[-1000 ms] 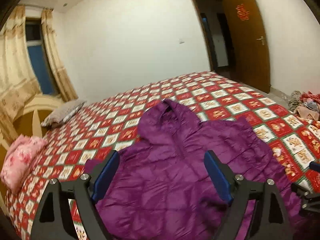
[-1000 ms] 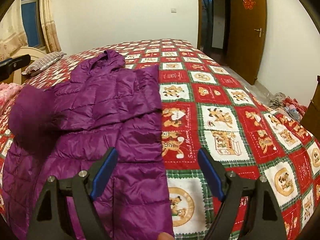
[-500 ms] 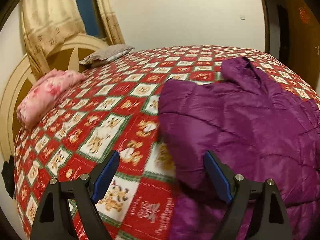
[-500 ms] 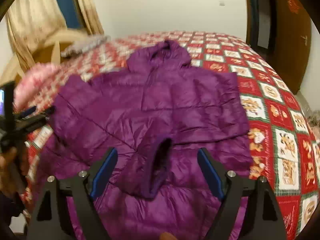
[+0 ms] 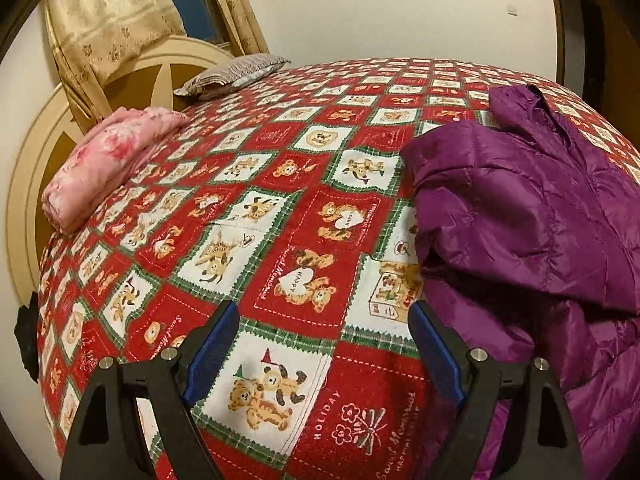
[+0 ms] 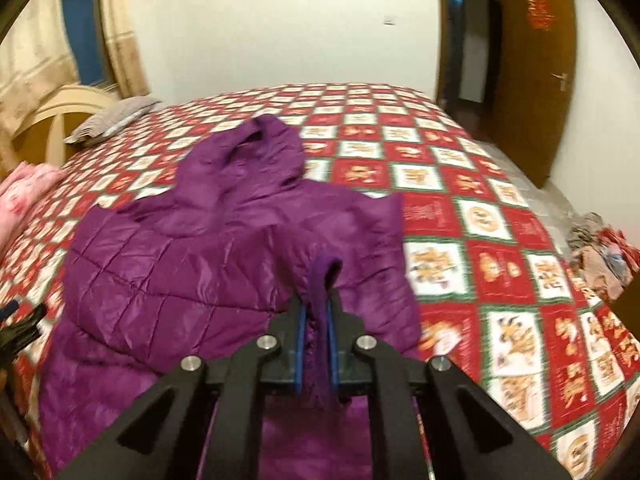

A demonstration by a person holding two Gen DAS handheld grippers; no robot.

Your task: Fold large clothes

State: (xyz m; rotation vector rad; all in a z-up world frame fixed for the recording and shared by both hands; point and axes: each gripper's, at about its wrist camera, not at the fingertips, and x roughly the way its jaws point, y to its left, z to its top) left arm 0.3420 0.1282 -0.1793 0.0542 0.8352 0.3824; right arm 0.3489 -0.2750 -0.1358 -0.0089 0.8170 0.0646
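Observation:
A purple hooded puffer jacket (image 6: 192, 256) lies spread on the red teddy-bear bedspread (image 6: 500, 248), hood towards the far wall. One sleeve is folded across its front. My right gripper (image 6: 317, 304) has its jaws closing on that sleeve's cuff (image 6: 326, 268), and the blue pads press on the fabric from both sides. In the left wrist view, my left gripper (image 5: 324, 316) stands open over bare bedspread (image 5: 280, 240) with nothing between its fingers. The jacket (image 5: 532, 208) lies just to its right, its folded edge close to the right finger.
A folded pink quilt (image 5: 108, 164) and a grey pillow (image 5: 232, 74) lie by the cream headboard (image 5: 132, 80) at the left. A brown door (image 6: 536, 72) stands open at the far right. Loose clothes (image 6: 600, 256) lie heaped past the bed's right edge.
My right gripper's jaws went from wide apart to shut on the sleeve cuff. My left gripper swung left and down off the jacket and now sits over bare bedspread.

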